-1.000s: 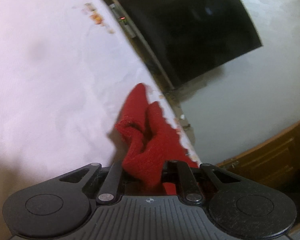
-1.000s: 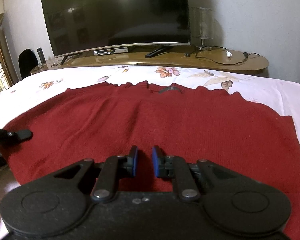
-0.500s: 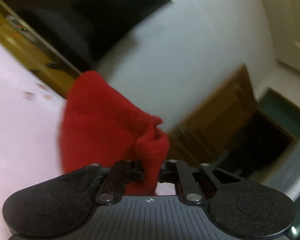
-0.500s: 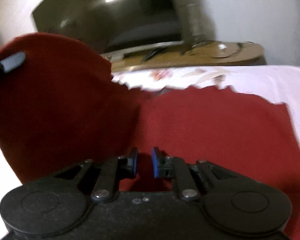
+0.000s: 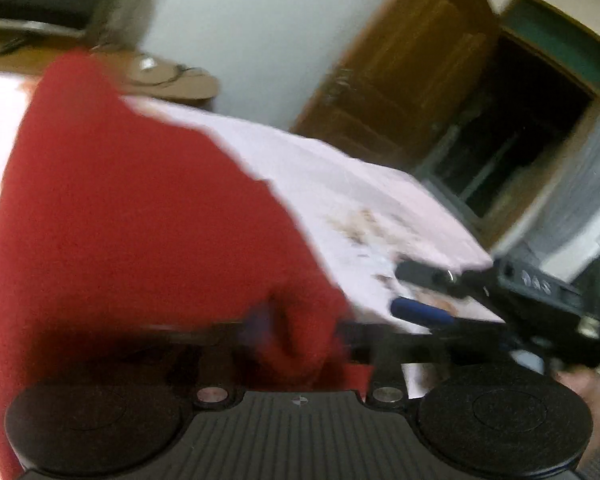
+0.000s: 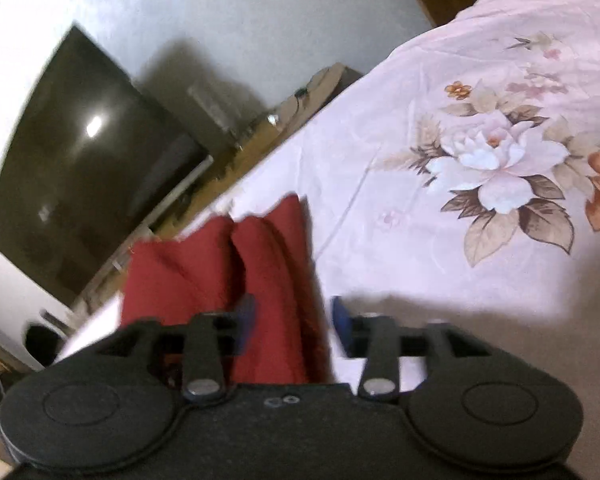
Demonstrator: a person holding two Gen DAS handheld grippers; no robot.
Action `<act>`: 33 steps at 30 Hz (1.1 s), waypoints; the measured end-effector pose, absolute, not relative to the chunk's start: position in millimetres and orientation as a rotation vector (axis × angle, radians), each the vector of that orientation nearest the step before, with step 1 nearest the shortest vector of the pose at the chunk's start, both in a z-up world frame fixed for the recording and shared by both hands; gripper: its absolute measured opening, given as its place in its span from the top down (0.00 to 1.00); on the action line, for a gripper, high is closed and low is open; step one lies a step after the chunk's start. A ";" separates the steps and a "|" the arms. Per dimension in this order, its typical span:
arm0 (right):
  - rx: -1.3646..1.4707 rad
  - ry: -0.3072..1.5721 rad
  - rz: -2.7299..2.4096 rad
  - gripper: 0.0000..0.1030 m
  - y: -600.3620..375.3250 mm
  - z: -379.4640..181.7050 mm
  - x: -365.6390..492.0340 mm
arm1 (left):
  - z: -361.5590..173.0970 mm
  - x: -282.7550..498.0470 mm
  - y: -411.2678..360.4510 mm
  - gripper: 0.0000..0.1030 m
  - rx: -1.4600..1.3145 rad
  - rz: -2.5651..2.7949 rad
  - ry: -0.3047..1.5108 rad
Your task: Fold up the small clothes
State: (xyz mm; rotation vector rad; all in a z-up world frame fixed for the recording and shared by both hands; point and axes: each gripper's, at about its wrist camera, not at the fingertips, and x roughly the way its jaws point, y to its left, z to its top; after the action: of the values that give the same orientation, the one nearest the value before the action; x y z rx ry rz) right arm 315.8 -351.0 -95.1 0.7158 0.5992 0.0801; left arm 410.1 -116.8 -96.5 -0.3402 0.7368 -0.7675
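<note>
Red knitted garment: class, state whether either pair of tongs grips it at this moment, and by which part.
Neither. Both tongs have just been opening: the red knitted garment lies between the pads of the left tongs and right tongs, its folded edge unpinched.

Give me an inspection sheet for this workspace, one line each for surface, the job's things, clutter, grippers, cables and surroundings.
Surface: pale pink floral bedsheet, bare to the right of the garment.
Job's things: red knit garment, bunched in folds, lying between both grippers' pads.
Clutter: nothing seen on the sheet.
Grippers: left gripper blurred, jaws have just been opening, red fabric between them; right gripper jaws apart, have just been opening, pads not pressing the fabric. It also shows at the right edge of the left wrist view.
Cables: a thin cable on the wooden TV stand, blurred.
Surroundings: dark television, white wall, wooden door beside a dark doorway.
</note>
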 end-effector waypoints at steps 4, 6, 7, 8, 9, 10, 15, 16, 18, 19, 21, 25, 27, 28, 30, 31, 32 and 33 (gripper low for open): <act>0.786 0.556 0.170 0.33 -353.9 -88.7 316.8 | -55.0 393.2 -77.9 0.19 -0.343 -0.806 0.619; 0.801 0.574 0.247 0.35 -345.8 -87.4 324.5 | -50.9 388.9 -43.5 0.19 -0.394 -0.735 0.584; 0.815 0.593 0.288 0.35 -339.7 -88.2 330.3 | -53.6 390.0 -30.6 0.19 -0.403 -0.666 0.582; 0.832 0.614 0.316 0.36 -335.7 -91.1 337.5 | -59.8 397.2 -15.2 0.19 -0.416 -0.577 0.603; 0.844 0.635 0.335 0.36 -332.4 -94.9 343.0 | -66.6 404.1 -4.6 0.19 -0.436 -0.514 0.629; 0.851 0.656 0.349 0.38 -329.4 -98.6 348.2 | -74.5 411.5 7.3 0.20 -0.460 -0.464 0.654; 0.874 0.765 0.406 0.39 -316.5 -117.1 374.1 | -103.3 429.7 19.9 0.20 -0.486 -0.388 0.759; 0.873 0.783 0.414 0.39 -314.7 -119.5 380.4 | -107.7 431.1 18.0 0.19 -0.494 -0.386 0.769; 0.871 0.807 0.427 0.40 -310.4 -122.6 391.8 | -114.0 436.6 17.1 0.19 -0.499 -0.370 0.783; 0.871 0.809 0.447 0.40 -308.0 -121.7 395.9 | -113.3 431.5 18.5 0.19 -0.510 -0.373 0.777; 0.864 0.807 0.486 0.41 -303.5 -119.3 403.3 | -115.4 424.0 13.1 0.19 -0.510 -0.374 0.778; 0.863 0.809 0.502 0.57 -297.0 -120.0 421.7 | -112.7 428.2 13.5 0.19 -0.506 -0.363 0.751; 0.798 0.821 0.480 0.77 -289.2 -115.8 426.5 | -111.5 432.7 18.1 0.19 -0.523 -0.347 0.761; 0.735 0.811 0.474 0.82 -283.4 -109.2 422.7 | -110.8 434.3 19.2 0.19 -0.522 -0.348 0.767; 0.626 0.766 0.475 0.84 -272.1 -91.8 413.9 | -105.8 438.2 16.2 0.20 -0.497 -0.348 0.758; 0.578 0.731 0.480 0.84 -267.6 -80.7 408.0 | -100.4 436.9 15.2 0.20 -0.492 -0.352 0.741; 0.545 0.699 0.485 0.84 -265.2 -71.3 401.5 | -94.7 436.0 13.6 0.20 -0.502 -0.362 0.719; 0.515 0.661 0.492 0.84 -264.6 -60.3 393.3 | -90.6 436.6 12.1 0.20 -0.516 -0.379 0.699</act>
State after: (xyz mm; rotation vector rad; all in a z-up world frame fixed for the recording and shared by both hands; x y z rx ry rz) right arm 393.3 -264.6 -60.3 0.5148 0.6613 0.4918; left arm 436.6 12.1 -90.6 -0.5165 0.6986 -0.3786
